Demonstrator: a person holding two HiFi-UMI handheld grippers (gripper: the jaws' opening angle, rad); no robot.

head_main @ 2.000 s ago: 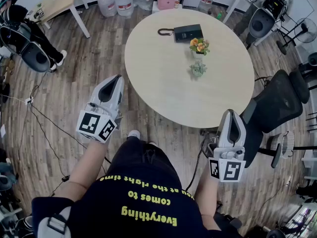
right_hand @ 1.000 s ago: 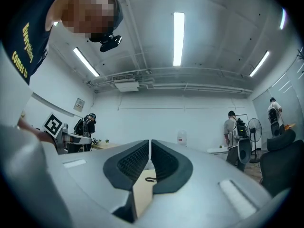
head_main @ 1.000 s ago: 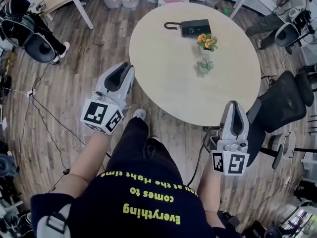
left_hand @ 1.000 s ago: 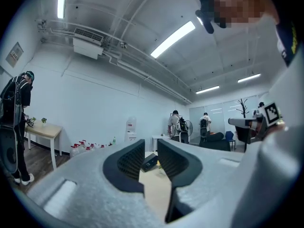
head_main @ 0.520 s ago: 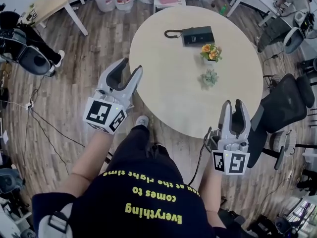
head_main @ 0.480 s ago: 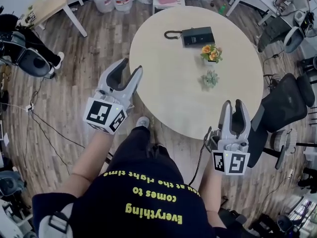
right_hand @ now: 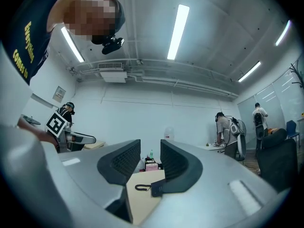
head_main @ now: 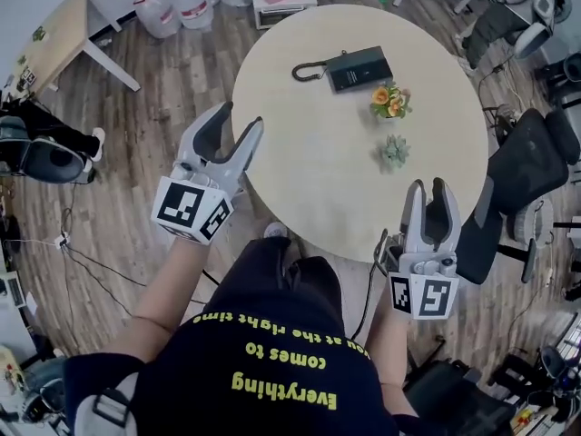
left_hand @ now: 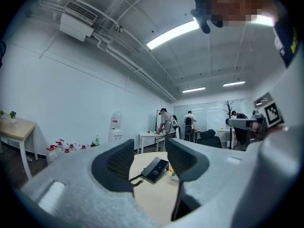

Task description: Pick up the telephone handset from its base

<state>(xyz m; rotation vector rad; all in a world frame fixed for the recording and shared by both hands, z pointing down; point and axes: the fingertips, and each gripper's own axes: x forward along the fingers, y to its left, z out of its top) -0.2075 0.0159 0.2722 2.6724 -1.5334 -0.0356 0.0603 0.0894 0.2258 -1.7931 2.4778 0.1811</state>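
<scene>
A black telephone (head_main: 359,68), its handset lying on the base and a curled cord (head_main: 304,69) at its left, sits on the far part of the round beige table (head_main: 300,153). My left gripper (head_main: 239,121) hovers at the table's near left edge. It is open and empty, and its jaws have just been opening. My right gripper (head_main: 428,189) is at the near right edge, open and empty, its jaws also just opened further. Both are well short of the telephone. The telephone (left_hand: 155,169) shows far ahead between the left gripper's (left_hand: 149,152) jaws, and the telephone (right_hand: 156,188) is partly hidden behind the right gripper's (right_hand: 150,152) right jaw.
A pot of orange flowers (head_main: 390,100) and a small green plant (head_main: 395,153) stand on the table between the right gripper and the telephone. A black office chair (head_main: 526,166) is at the right. Water bottles (head_main: 172,3) and a wooden table (head_main: 54,39) are beyond.
Both grippers went from shut to open. The person has stepped closer, so both grippers now reach the table's near edge.
</scene>
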